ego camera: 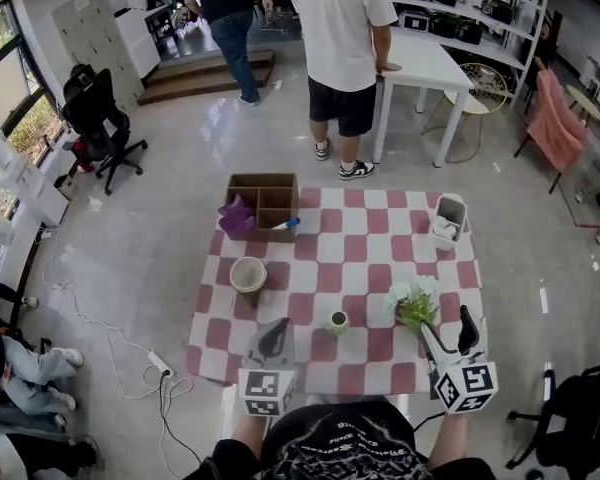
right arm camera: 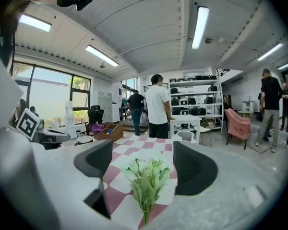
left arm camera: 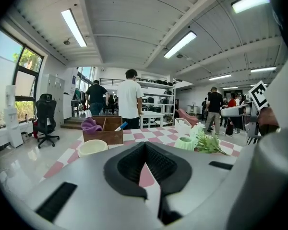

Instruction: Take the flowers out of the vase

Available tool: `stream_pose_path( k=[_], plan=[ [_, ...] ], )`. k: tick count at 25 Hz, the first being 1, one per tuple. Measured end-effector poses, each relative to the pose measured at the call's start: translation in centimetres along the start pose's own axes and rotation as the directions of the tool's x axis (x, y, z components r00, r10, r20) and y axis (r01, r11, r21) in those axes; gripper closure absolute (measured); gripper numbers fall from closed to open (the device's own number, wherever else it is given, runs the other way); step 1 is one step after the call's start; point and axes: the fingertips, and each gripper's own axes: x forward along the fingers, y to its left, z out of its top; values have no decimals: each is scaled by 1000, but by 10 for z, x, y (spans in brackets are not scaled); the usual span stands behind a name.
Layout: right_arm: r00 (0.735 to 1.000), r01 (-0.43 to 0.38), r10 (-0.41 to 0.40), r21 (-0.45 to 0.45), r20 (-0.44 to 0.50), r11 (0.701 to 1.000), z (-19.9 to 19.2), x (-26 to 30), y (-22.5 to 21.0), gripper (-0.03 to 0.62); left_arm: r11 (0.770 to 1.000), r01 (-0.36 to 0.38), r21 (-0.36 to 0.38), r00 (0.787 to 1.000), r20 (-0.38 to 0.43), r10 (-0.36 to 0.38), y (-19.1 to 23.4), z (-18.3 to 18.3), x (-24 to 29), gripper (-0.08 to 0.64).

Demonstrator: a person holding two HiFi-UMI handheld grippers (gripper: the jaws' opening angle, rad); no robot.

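Flowers of white bloom and green leaf, bunched on one thin stem [ego camera: 417,303], are seen lying on the pink-and-white checked tabletop [ego camera: 370,248], directly ahead of the right hand-held gripper [ego camera: 445,323]. In the right gripper view the bunch is framed between the two dark pads. Its stem end is nearest that hand-held gripper and its blooms are farthest, so the long axis runs roughly along the line in which the jaws point. The jaws are spread wide and neither pad is pressed on the stem, so nothing is gripped.

The small pale green ribbed vase [ego camera: 338,320] is left standing upright off to the left of the right hand-held gripper. It stands apart from the flowers and no stem is seen in it. It lies ahead and to the right of the left hand-held gripper [ego camera: 275,330], whose jaws are closed together on nothing.

By these signs the flowers are judged to be out of the vase already. Should the bunch need taking up again, the right hand-held gripper is plainly the nearer, and its jaws would be closed across the stem.
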Motion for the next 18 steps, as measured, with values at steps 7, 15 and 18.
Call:
stream_pose_path(
  k=[7, 15, 18],
  plan=[
    [997, 53, -51, -32, 49, 998, 7, -5, 9, 394, 1000, -3, 9, 1000, 31, 3, 6, 5, -12, 549],
    [993, 110, -107, -66, 42, 992, 3, -11, 9, 520, 1000, 5, 14, 998, 58, -6, 11, 13, -17, 549],
    [989, 141, -137, -86, 51, 986, 4, -12, 6, 572, 999, 6, 36, 998, 69, -8, 11, 19, -19, 549]
  ],
)
